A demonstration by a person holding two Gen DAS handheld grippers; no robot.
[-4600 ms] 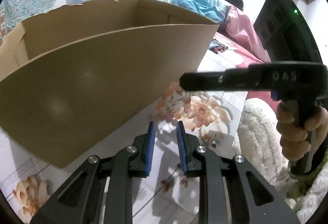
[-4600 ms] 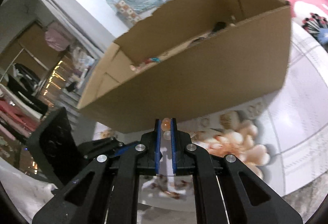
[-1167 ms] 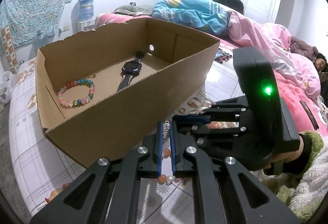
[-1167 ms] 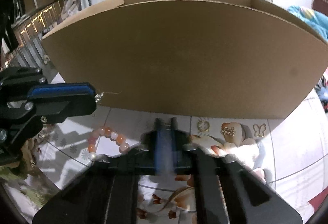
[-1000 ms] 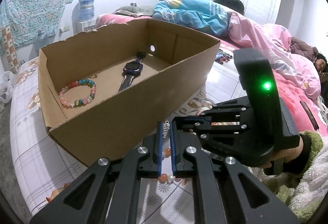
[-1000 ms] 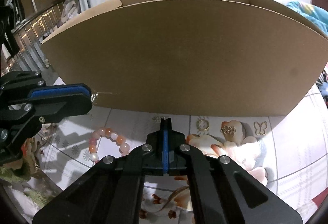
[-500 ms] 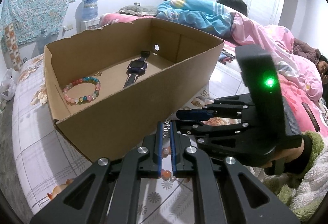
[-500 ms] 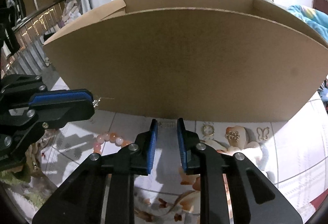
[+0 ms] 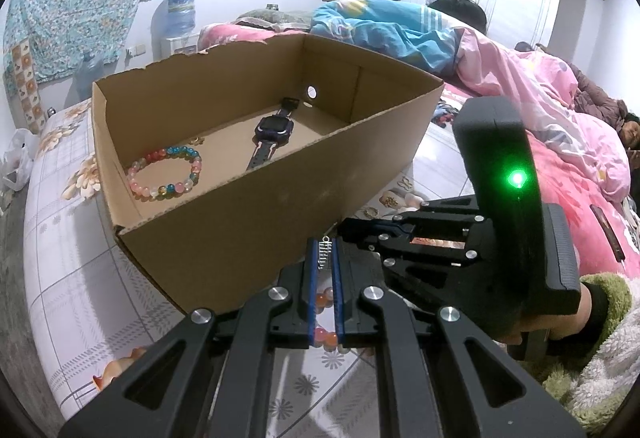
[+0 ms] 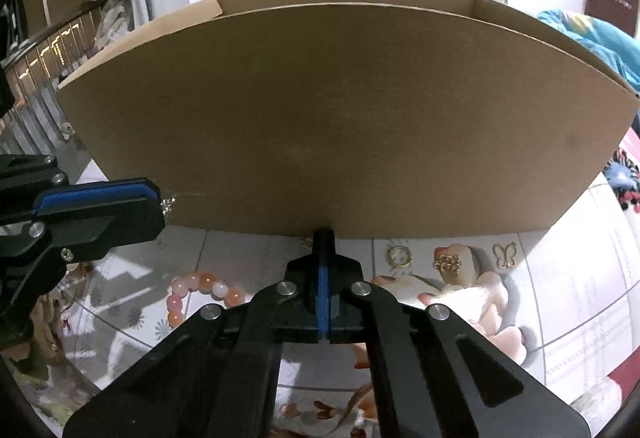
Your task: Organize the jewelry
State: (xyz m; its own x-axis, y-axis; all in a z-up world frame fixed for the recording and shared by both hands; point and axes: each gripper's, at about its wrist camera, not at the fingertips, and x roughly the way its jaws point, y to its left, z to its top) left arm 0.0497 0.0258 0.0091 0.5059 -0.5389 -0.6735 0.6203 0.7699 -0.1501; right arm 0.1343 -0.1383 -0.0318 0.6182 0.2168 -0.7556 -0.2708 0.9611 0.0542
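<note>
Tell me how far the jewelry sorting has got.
Done: beaded bracelet and watch lie in the cardboard box. In hand: left tongs pinch a silver piece; right tongs just closed beside a second silver piece, catch unclear. Remaining: orange bracelet, ring, butterfly charm on the bed.

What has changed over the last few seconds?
The left gripper, open before, now clamps a silver earring. The right gripper let the peach bracelet go onto the sheet; its jaws have just closed by a second earring, grip unclear. The box stayed put.
</note>
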